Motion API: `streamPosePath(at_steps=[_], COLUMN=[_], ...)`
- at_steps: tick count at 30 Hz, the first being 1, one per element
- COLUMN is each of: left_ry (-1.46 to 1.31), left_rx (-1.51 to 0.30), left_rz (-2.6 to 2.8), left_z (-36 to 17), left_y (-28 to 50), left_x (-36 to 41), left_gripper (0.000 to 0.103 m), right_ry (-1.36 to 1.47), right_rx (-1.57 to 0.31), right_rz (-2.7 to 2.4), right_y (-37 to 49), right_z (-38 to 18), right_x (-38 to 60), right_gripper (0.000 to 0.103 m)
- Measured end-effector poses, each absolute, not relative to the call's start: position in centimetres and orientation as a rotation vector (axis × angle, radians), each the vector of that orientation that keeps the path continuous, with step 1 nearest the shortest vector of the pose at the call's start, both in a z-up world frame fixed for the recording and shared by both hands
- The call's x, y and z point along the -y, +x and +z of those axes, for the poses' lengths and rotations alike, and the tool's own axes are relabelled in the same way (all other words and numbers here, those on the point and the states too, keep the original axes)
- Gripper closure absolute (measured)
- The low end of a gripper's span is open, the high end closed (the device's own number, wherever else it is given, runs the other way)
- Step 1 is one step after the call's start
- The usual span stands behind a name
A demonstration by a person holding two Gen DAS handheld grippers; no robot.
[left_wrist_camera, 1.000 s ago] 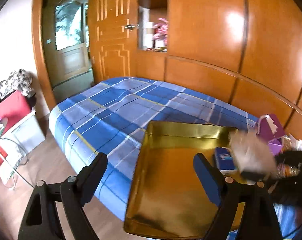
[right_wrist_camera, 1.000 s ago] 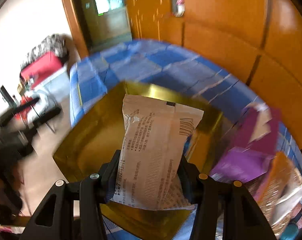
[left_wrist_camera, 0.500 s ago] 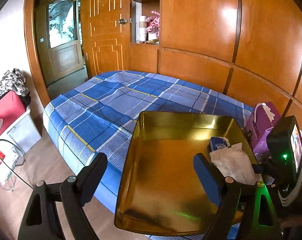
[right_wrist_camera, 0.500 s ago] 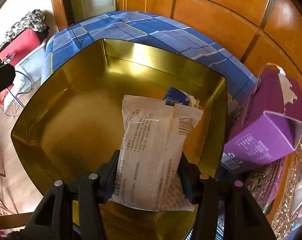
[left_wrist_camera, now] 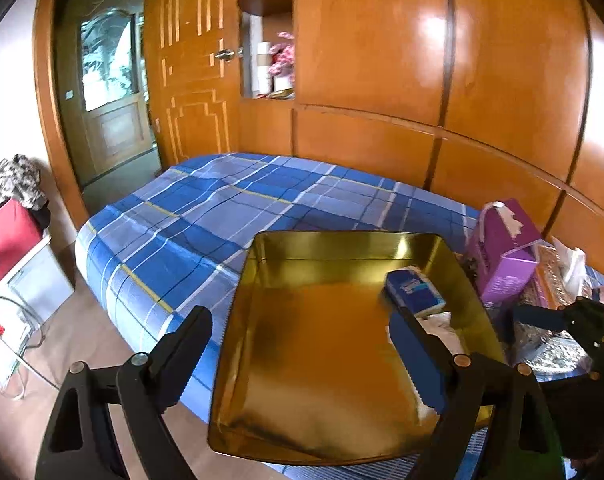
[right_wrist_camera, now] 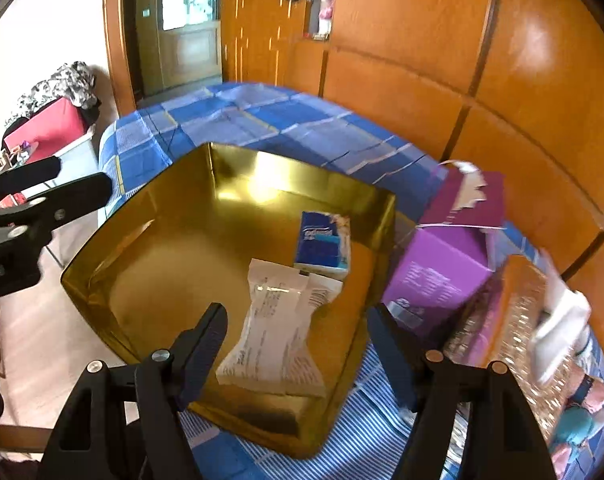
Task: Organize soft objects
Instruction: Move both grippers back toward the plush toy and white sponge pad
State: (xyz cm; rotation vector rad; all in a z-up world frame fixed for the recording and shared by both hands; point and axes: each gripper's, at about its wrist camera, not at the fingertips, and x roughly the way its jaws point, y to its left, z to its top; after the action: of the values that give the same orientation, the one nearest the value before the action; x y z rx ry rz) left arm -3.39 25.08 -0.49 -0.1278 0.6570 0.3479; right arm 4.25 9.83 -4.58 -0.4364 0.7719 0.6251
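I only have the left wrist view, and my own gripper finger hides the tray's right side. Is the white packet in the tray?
Observer: Yes. The right wrist view shows the white packet lying inside the tray, towards its near right corner.
Operator: Is the right gripper gripping it?
Observer: No. The right gripper has its jaws opening, and its pads stand clear of the packet on both sides.
Operator: And the blue pack?
Observer: The blue pack lies just beyond the packet's far end. I cannot tell if they touch.
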Motion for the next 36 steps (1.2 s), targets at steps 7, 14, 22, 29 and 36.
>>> streamPosePath(at_steps=[7,14,22,29,36], left_ry=[-0.08,-0.048,0.005,0.073,0.139], left_rx=[-0.655,-0.66,-0.655,-0.628,-0.606], left_rz=[0.272,0.205,0.114,0.012,-0.102], left_z=[0.0,0.3,0.8,1.9,2.9], left_y=[-3.3,-3.1,-3.0,-2.6,-2.1], left_x=[-21.9,-19.0,-15.2,-11.8,-7.8], left_gripper=[0.012,0.012,0.012,0.012,0.012], right_ry=[-0.358,-0.276,-0.158,-0.078,-0.009], right_rx=[-0.697,-0.664,-0.65,-0.638,-0.646], right_rz=[0.575,0.489,0.358,0.214,0.023], right_y=[2.6,2.4,2.7,2.9,1.7], right_z=[-2.8,-1.6,-1.1,-0.8,-1.0], right_x=[-5.8,-1.6,4.2,10.4,18.3], right_gripper=[0.029,0.029,0.029,0.029,0.029])
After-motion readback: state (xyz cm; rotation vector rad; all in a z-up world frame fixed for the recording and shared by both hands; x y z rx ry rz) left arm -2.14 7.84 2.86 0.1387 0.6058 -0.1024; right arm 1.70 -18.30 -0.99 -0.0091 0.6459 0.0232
